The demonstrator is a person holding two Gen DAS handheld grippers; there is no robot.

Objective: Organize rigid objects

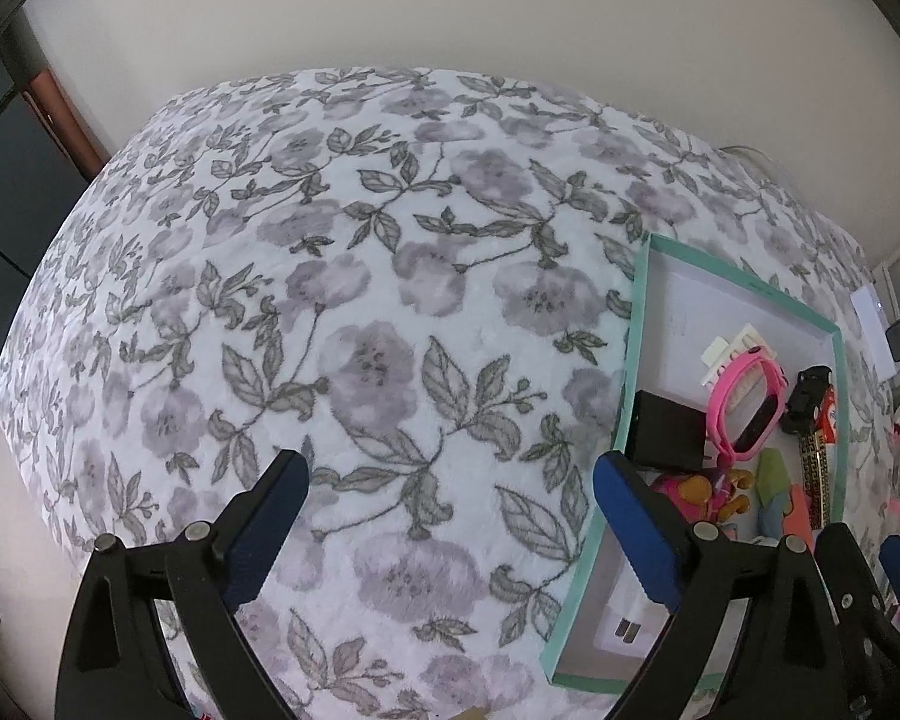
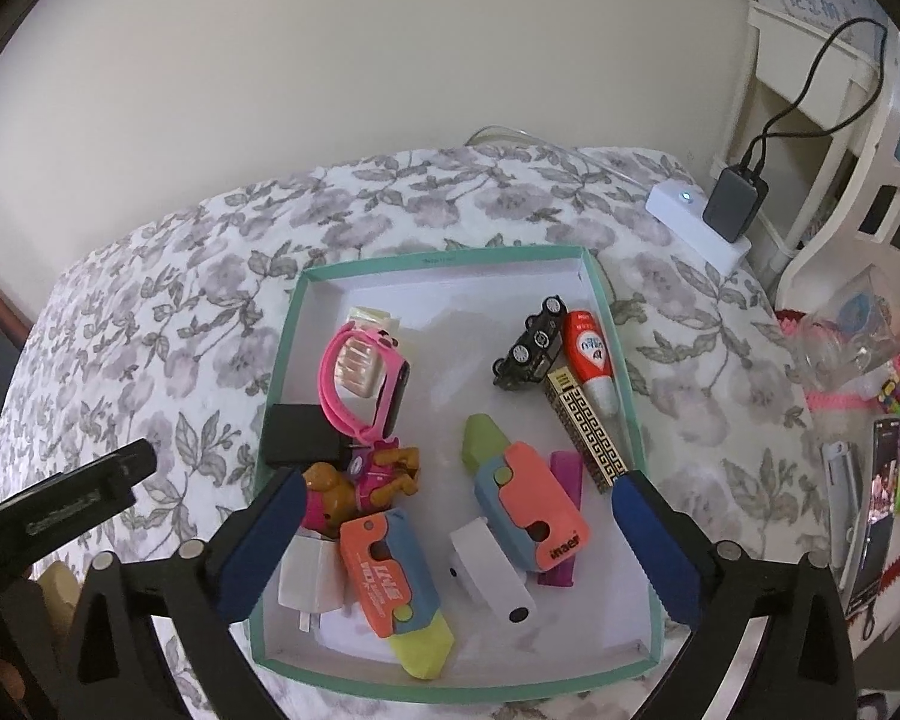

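Observation:
A teal-rimmed white box (image 2: 297, 336) lies on the floral bedspread and holds several objects: a pink watch (image 2: 366, 384), a black block (image 2: 297, 435), a toy dog (image 2: 366, 480), two orange-and-blue toy knives (image 2: 528, 510), a black toy car (image 2: 531, 342), a red tube (image 2: 591, 354), a patterned box (image 2: 588, 432) and white chargers (image 2: 492, 567). My right gripper (image 2: 456, 516) is open and empty above the box's near half. My left gripper (image 1: 450, 492) is open and empty over bare bedspread, left of the box (image 1: 630, 360).
The floral bedspread (image 1: 330, 300) fills the left wrist view. A white power strip (image 2: 696, 228) with a black adapter (image 2: 735, 204) lies at the bed's far right corner. Cluttered items and a phone (image 2: 882, 492) sit to the right, by a white bed frame (image 2: 870, 180).

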